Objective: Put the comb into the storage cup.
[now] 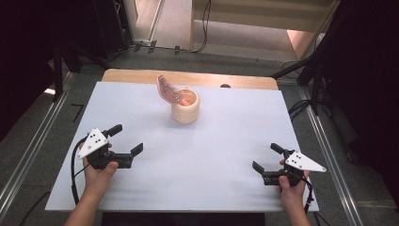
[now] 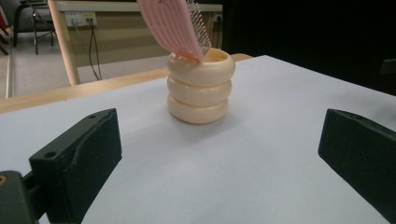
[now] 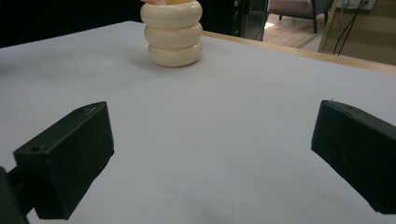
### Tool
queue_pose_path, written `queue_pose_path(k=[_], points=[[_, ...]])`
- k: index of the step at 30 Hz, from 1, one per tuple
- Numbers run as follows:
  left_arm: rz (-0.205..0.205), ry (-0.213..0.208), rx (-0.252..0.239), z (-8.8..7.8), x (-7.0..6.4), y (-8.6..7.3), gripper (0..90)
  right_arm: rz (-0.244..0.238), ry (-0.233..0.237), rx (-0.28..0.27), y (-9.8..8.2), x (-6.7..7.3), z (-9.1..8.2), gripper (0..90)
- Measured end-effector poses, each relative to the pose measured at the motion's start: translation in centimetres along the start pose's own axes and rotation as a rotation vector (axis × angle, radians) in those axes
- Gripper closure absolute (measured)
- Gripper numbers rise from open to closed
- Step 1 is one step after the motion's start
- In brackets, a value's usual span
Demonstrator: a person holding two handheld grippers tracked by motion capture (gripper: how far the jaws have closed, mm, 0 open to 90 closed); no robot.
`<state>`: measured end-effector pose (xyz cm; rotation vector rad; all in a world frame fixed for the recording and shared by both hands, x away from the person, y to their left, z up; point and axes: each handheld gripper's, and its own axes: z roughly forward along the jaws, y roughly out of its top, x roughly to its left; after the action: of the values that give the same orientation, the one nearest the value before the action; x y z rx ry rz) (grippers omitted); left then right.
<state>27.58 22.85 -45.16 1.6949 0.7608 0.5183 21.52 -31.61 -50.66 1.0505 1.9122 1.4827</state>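
The pink comb [image 1: 170, 90] stands tilted in a cream ringed holder [image 1: 185, 110] at the far middle of the white tabletop [image 1: 211, 155]. In the high view the left tool [image 1: 127, 140] sits at seven o'clock from the holder and the right tool [image 1: 267, 157] at five o'clock, both well apart from it, jaws spread and empty.

In the left gripper view the comb [image 2: 172, 25] leans towards eleven o'clock out of the holder [image 2: 201, 86], dead ahead between wide jaws.

In the right gripper view the holder [image 3: 173, 32] lies at eleven o'clock. This looks like the approach step (nothing grasped yet); next, I judge, one tool must reach forward and close on the comb.
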Motion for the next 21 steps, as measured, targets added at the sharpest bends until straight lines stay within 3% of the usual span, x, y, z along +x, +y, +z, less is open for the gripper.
queue_pose_path(k=[21], points=[[-0.01, 0.039, 0.015, -3.4, 0.9, -1.9, 0.0, 0.011, -0.003, -0.002, -0.1, -0.2, -0.2, 0.0]])
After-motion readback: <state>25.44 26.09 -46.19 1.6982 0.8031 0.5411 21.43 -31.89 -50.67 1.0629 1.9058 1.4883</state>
